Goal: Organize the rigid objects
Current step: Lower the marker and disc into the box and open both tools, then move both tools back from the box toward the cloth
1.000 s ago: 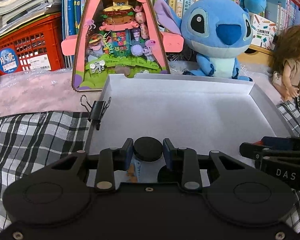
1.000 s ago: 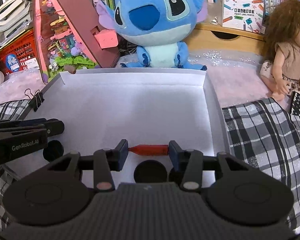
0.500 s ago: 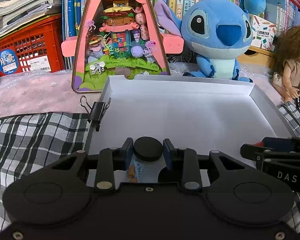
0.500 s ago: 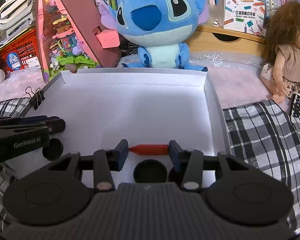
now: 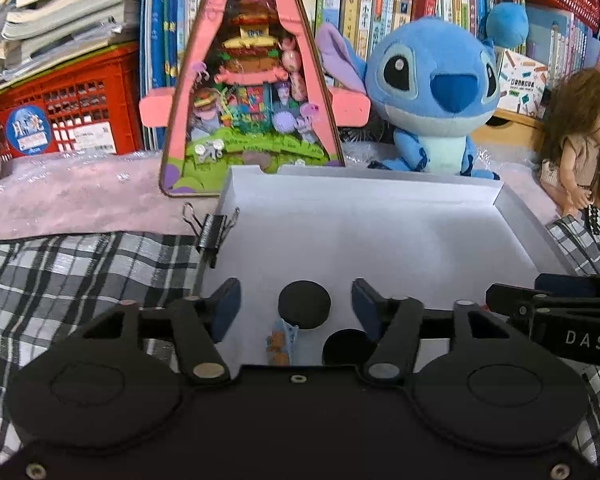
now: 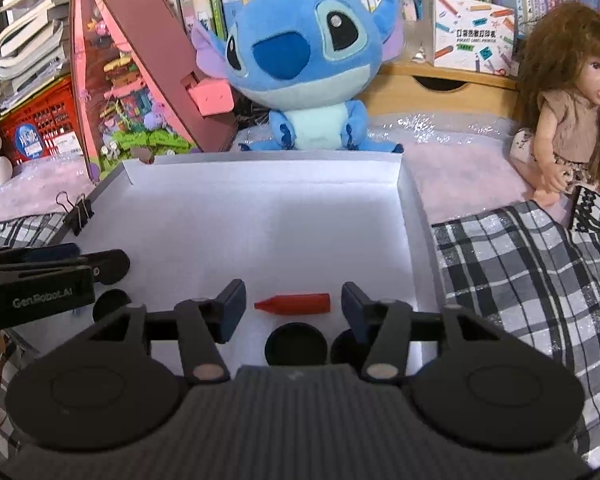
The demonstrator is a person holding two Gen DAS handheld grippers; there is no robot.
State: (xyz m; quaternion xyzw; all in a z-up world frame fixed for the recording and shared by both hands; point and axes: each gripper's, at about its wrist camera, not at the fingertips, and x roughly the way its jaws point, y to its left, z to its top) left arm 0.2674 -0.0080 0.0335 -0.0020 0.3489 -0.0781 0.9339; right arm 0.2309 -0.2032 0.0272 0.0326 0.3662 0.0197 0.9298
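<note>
Both claws have just been opening: the left claw [image 5: 296,304] now stands wide around the black disc [image 5: 304,305], the right claw [image 6: 293,305] wide around the red crayon [image 6: 294,303], both resting in the white box [image 6: 414,216]. Back out straight, without nudging either.

White tray [image 6: 414,216]: matt card. Red crayon [image 6: 296,302]: waxy, smooth. Black discs [image 5: 304,305]: matt. Checked cloth [image 6: 532,280]: woven. Blue toy [image 6: 312,68]: plush.

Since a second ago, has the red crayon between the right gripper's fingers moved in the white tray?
No. The red crayon lies at the same spot ahead of the black round disc; only the right gripper has just been opening, releasing it.
</note>
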